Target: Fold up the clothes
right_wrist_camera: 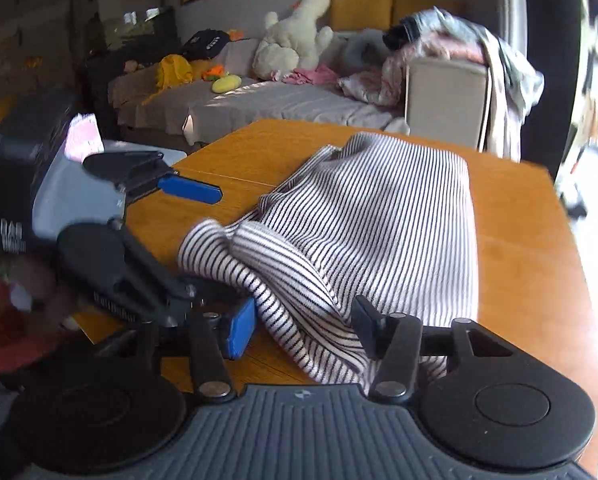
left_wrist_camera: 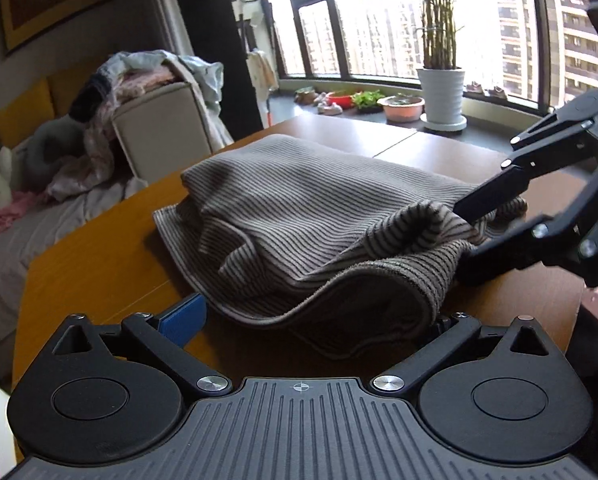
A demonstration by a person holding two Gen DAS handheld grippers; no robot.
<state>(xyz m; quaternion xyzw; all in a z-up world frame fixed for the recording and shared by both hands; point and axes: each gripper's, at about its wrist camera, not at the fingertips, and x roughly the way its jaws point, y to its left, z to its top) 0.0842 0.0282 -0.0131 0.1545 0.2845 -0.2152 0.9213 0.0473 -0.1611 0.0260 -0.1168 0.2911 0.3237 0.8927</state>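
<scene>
The striped garment covers the left gripper's right finger, so its jaws cannot be judged. The garment's near edge runs behind the right gripper. Window side blurred.

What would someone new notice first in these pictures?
The striped garment, bunched in a half-folded heap in the middle of the wooden table, draws the eye first. Next come the two black grippers working its near edge. Behind, a tall potted plant stands by the bright window.

Potted bamboo plant on the windowsill, white plush toy on the grey bed, wooden table
</scene>
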